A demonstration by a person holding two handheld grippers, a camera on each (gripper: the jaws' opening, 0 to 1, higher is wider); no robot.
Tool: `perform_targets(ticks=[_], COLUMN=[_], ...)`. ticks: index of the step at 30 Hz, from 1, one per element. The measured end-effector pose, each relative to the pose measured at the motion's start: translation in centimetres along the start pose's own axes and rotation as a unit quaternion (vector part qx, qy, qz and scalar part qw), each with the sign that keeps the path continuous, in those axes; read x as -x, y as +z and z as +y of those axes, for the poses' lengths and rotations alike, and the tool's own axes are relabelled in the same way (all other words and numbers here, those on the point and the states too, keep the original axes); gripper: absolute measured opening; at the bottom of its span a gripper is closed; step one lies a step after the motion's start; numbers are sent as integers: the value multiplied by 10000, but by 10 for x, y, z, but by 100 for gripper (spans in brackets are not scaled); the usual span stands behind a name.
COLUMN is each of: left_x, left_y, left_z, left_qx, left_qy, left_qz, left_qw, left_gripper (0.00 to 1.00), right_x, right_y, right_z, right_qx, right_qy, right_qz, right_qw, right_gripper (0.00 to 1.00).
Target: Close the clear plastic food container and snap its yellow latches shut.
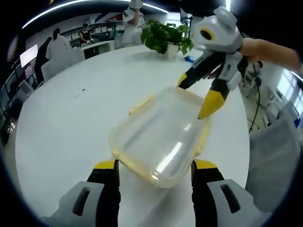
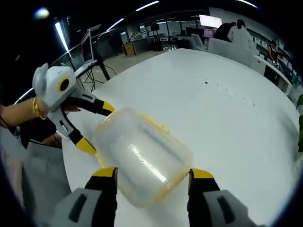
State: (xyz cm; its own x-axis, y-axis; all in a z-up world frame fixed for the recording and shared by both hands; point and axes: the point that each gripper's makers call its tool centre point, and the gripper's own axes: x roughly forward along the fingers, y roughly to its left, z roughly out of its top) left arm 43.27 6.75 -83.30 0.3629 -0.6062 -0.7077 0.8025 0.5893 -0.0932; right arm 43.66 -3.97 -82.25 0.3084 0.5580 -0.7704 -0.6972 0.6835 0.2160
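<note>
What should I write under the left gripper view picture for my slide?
Two open grippers, left and right, flank a clear lidded container on a white table.

A clear plastic food container (image 1: 161, 137) lies on a white surface, in the lower centre of the left gripper view and in the lower left-centre of the right gripper view (image 2: 142, 153). It is a rounded rectangle of cloudy, see-through plastic that catches streaks of light, and it sits at a slant to both frames. Its lid is on top. Yellow latches (image 1: 140, 105) run along its edges; another shows on the far long side in the right gripper view (image 2: 156, 124). Whether they are snapped down cannot be told.
</note>
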Motion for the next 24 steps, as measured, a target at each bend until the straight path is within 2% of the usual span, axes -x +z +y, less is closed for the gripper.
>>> perform_targets(ticks=[6,8,9,16,24], left_x=[-1,-4,-6,-12,-19], left_y=[2,1,-3,7,17], left_z=[17,22,26,44,64], left_qx=[61,29,-54,-5,135], left_qy=[49,79,126,192,369], left_qz=[3,86,226,141,103], left_qw=[10000,9999,9996,9997,9992], left_gripper=[58,57,56,55,54], right_x=[-10,-14,-17,-25,-35], right_y=[14,19,21,35,55], right_z=[-5,-7,-7,-20,-38], right_qx=[3,-52,-69,-203,-91], right_qy=[40,87,120,174,337], right_qz=[-138,-207,-235,-301,-410], right_qw=[9999,9997,9996,9992,9986], right_gripper=[59,59,59,59,59])
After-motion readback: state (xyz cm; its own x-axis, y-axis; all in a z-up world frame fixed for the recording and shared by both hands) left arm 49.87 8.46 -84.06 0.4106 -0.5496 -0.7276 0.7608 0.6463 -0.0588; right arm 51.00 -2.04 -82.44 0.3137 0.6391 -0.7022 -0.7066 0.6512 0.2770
